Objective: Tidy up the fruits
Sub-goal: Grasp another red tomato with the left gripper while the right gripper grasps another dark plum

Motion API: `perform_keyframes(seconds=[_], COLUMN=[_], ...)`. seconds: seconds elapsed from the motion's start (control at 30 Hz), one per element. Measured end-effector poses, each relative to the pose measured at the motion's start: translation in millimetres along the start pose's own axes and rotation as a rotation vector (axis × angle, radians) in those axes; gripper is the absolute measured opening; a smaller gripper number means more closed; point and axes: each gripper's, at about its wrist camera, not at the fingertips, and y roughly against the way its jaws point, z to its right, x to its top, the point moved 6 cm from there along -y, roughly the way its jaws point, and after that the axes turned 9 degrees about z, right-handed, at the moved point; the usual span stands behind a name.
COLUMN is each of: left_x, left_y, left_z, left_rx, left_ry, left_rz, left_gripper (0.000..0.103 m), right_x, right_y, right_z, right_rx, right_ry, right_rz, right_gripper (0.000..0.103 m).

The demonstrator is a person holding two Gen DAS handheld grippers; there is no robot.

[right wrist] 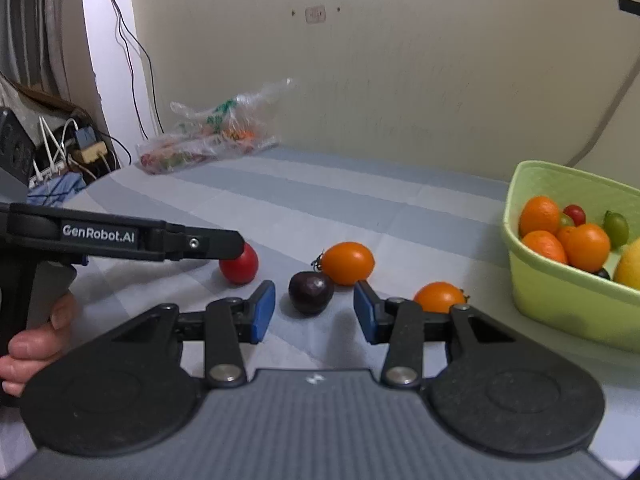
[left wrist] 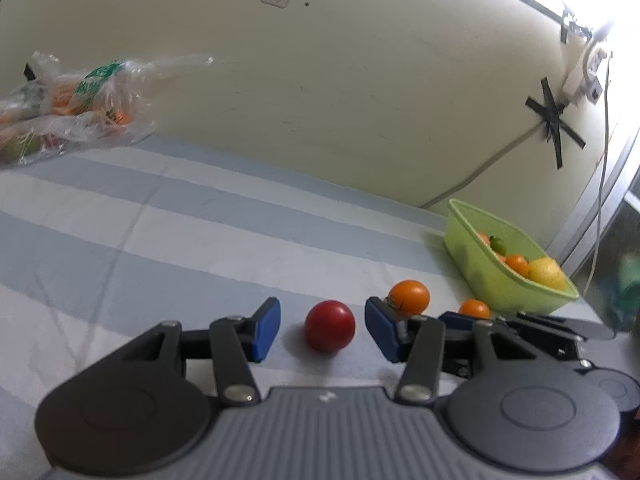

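A red tomato (left wrist: pixel 329 325) lies on the striped cloth between the open fingers of my left gripper (left wrist: pixel 322 330); it also shows in the right wrist view (right wrist: pixel 239 265). A dark purple fruit (right wrist: pixel 311 293) lies between the open fingers of my right gripper (right wrist: pixel 314 312). Neither fruit is touched. Two orange tomatoes (right wrist: pixel 347 262) (right wrist: pixel 439 297) lie just beyond, also in the left wrist view (left wrist: pixel 409 297) (left wrist: pixel 474 308). A green basket (right wrist: pixel 568 300) at right holds several orange, red, green and yellow fruits; it also shows in the left wrist view (left wrist: pixel 480 272).
A clear plastic bag (right wrist: pixel 208 140) with produce lies at the far left of the table by the wall, also in the left wrist view (left wrist: pixel 68 104). Cables and a power strip (right wrist: pixel 72 152) sit beyond the table's left edge.
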Motion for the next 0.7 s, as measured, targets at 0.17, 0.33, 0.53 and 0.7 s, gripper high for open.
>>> perform_keyframes(seconds=[0.17,0.33,0.53,0.7], left_x=[-7,-12,-31,-50], left_y=[-8,-5,17,31], left_z=[7,17,42,80], left_rx=[0.021,0.021,-0.059,-0.078], left_ry=[-0.062,-0.112,-0.093,-0.16], left_rz=[-0.02,-0.02,-0.055,-0.065], left_gripper=[0.034,0.03,0.03,0.031], right_x=[-3,-4,-18,-33], right_y=[-11,-4,35,79], right_z=[-5,-2,3,18], right_rx=[-0.01,-0.027,-0.044,-0.093], right_ry=[0.032,0.024,0.003,-0.054], right_rz=[-0.044,-0.03,0.0,0.036], right_gripper=[0.035,0.028,0.028,0.028])
